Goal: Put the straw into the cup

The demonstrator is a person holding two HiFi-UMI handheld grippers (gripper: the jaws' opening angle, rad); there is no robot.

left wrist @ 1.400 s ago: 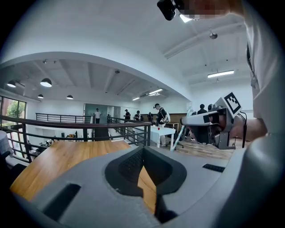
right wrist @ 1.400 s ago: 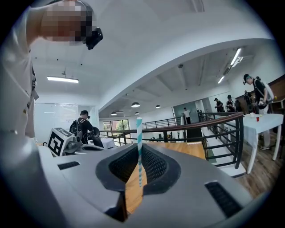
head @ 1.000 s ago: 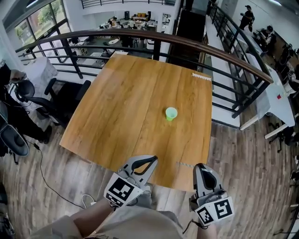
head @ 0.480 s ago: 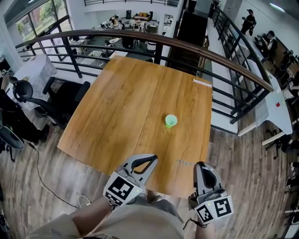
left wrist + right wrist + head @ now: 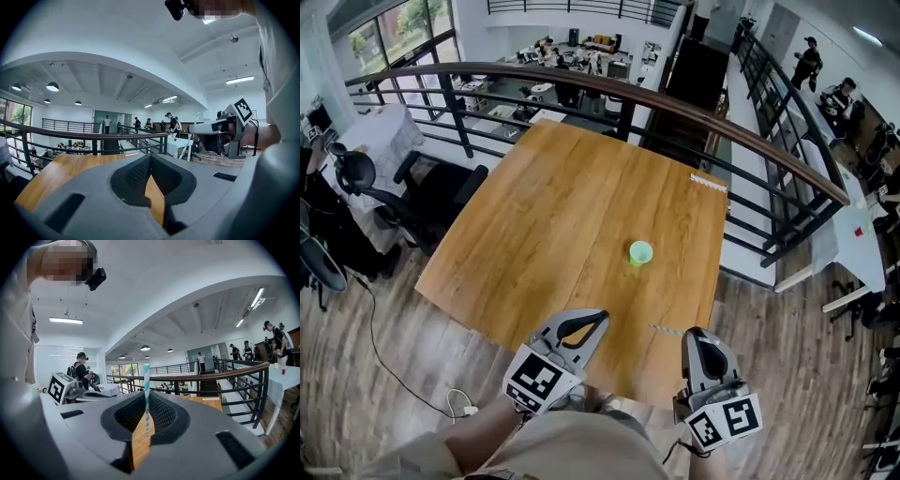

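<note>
A small green cup (image 5: 640, 251) stands upright on the wooden table (image 5: 553, 216), right of its middle. My right gripper (image 5: 695, 337) hovers at the table's front edge, shut on a teal-and-white striped straw (image 5: 667, 330) that sticks out to the left of its tip. In the right gripper view the straw (image 5: 146, 385) rises upright between the pads of that gripper (image 5: 146, 401). My left gripper (image 5: 598, 321) hangs beside it at the front edge, shut and holding nothing. The left gripper view shows its pads meeting at the tip (image 5: 150, 159). The cup is out of sight in both gripper views.
A second pale striped stick (image 5: 708, 180) lies at the table's far right corner. A curved railing (image 5: 712, 117) runs behind the table, with a drop to a lower floor. An office chair (image 5: 412, 202) stands at the left. People stand far off.
The head view has drifted, so the table and cup sit lower in the frame. Both grippers keep their pose at the front edge, the straw still in the right one.
</note>
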